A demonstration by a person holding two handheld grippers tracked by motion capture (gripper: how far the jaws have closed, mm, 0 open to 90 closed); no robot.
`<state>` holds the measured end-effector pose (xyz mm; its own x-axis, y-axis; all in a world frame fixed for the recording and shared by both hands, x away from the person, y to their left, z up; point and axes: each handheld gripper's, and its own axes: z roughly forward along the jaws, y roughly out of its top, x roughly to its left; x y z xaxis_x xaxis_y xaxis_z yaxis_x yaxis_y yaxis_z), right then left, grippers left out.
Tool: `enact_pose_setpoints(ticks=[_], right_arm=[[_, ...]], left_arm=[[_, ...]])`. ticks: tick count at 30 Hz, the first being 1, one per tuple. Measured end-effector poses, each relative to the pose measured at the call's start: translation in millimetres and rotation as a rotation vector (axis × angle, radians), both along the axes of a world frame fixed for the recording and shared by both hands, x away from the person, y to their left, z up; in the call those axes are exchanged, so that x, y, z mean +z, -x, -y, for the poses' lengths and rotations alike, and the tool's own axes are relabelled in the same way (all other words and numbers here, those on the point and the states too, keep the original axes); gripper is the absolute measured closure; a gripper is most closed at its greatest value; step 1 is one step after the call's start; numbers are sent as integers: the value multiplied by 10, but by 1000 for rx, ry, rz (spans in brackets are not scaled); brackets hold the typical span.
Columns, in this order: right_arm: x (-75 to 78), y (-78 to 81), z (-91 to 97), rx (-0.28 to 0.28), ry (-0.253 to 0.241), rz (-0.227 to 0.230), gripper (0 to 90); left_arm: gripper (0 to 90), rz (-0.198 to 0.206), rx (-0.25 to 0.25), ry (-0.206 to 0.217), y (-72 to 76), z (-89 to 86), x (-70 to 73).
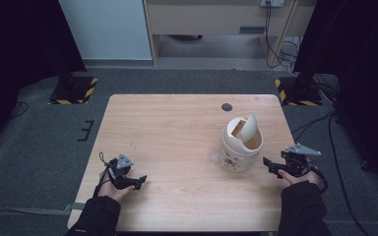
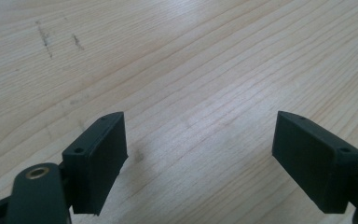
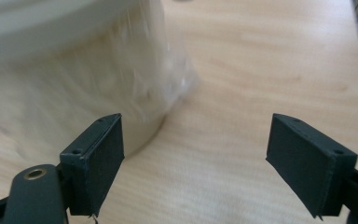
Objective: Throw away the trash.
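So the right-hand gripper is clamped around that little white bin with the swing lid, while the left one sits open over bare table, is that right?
Not quite. The right gripper is open too: in the right gripper view its jaws stand wide apart, with the white bin beside them, not between them. The high view shows it just right of the bin. The left gripper is indeed open over the bare table.

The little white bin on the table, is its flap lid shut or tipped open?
Tipped open. In the high view the white bin has its swing lid tilted up on edge, leaving gaps on both sides.
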<state>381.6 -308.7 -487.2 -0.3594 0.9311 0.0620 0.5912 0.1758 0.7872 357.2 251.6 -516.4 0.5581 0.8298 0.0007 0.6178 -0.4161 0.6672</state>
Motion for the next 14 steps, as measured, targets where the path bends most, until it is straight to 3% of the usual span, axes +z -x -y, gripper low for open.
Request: enact_pose_setpoints(ticks=[5, 14], right_arm=[[-139, -29, -30, 37, 59, -34, 179], [-283, -59, 65, 63, 106, -61, 151]], left_arm=[[162, -7, 11, -3, -7, -21, -15], [146, -28, 25, -21, -27, -55, -58]])
